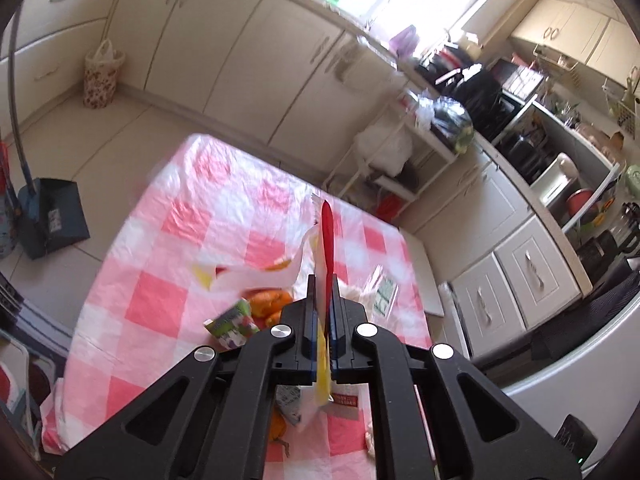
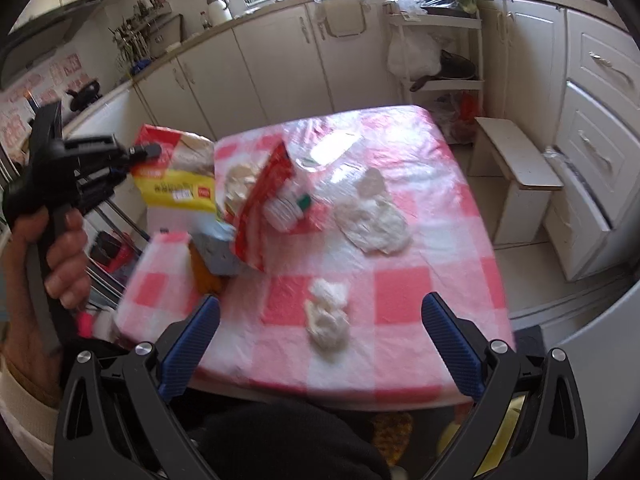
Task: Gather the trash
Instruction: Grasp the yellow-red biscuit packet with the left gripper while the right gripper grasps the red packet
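Note:
My left gripper (image 1: pixel 325 292) is shut on a red, yellow and white snack wrapper (image 1: pixel 326 240) and holds it above the pink checked tablecloth (image 1: pixel 168 304). In the right wrist view the same left gripper (image 2: pixel 146 151) holds the wrapper (image 2: pixel 176 176) up over the table's left side. My right gripper (image 2: pixel 320 316) is open and empty above the near table edge, with a crumpled white tissue (image 2: pixel 326 318) between its fingers' line. A larger crumpled tissue (image 2: pixel 374 222), a red packet (image 2: pixel 264 200), a small carton (image 1: pixel 232 322) and orange peel (image 1: pixel 268 300) lie on the table.
A clear plastic bag (image 2: pixel 332 152) lies at the table's far side. A white stool (image 2: pixel 516 160) stands right of the table, a white shelf rack (image 2: pixel 440 40) behind it. A blue dustpan (image 1: pixel 52 216) stands on the floor at left. Kitchen cabinets (image 1: pixel 240 60) line the walls.

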Demonstrator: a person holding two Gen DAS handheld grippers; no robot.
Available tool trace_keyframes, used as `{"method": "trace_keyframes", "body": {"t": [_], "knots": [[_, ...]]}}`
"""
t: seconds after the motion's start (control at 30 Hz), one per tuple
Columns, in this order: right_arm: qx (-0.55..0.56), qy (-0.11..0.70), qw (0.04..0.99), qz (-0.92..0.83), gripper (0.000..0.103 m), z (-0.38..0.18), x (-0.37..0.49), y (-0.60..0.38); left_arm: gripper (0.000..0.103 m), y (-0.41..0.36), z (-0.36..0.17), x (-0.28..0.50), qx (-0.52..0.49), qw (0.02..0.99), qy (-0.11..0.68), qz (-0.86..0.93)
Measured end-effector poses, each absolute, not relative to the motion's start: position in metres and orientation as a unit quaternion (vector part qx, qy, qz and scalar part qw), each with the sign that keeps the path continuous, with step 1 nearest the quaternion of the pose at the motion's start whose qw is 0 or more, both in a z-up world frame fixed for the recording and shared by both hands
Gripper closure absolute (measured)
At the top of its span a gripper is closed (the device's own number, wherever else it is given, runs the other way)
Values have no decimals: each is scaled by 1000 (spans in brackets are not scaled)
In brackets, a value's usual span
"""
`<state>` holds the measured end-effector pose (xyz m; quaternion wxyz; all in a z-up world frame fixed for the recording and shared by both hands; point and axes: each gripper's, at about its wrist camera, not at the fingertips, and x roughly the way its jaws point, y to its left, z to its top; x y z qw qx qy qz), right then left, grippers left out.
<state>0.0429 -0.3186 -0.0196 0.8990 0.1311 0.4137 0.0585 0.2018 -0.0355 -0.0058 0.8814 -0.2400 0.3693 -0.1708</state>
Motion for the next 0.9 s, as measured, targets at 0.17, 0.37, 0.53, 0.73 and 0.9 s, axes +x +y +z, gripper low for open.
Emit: {"method": "trace_keyframes", "body": {"t": [0.17,0.37,0.53,0.73,0.9], "knots": [[126,427,888,111,13,-21,88,-293,99,-19,2,196,-249,891,346,-155],[111,492,854,129,33,-53,148,-272,99,-8,3,195,-259,888,345,-160],[143,525,827,143,42,-81,176,-266,99,-5,2,194,-262,887,343,-164],[206,539,800,167,93,-93,180,-276,99,-5,1,194,-262,886,342,-173],[232,520,802,180,101,-85,175,-284,99,-8,1,195,-262,885,342,-177]]}}
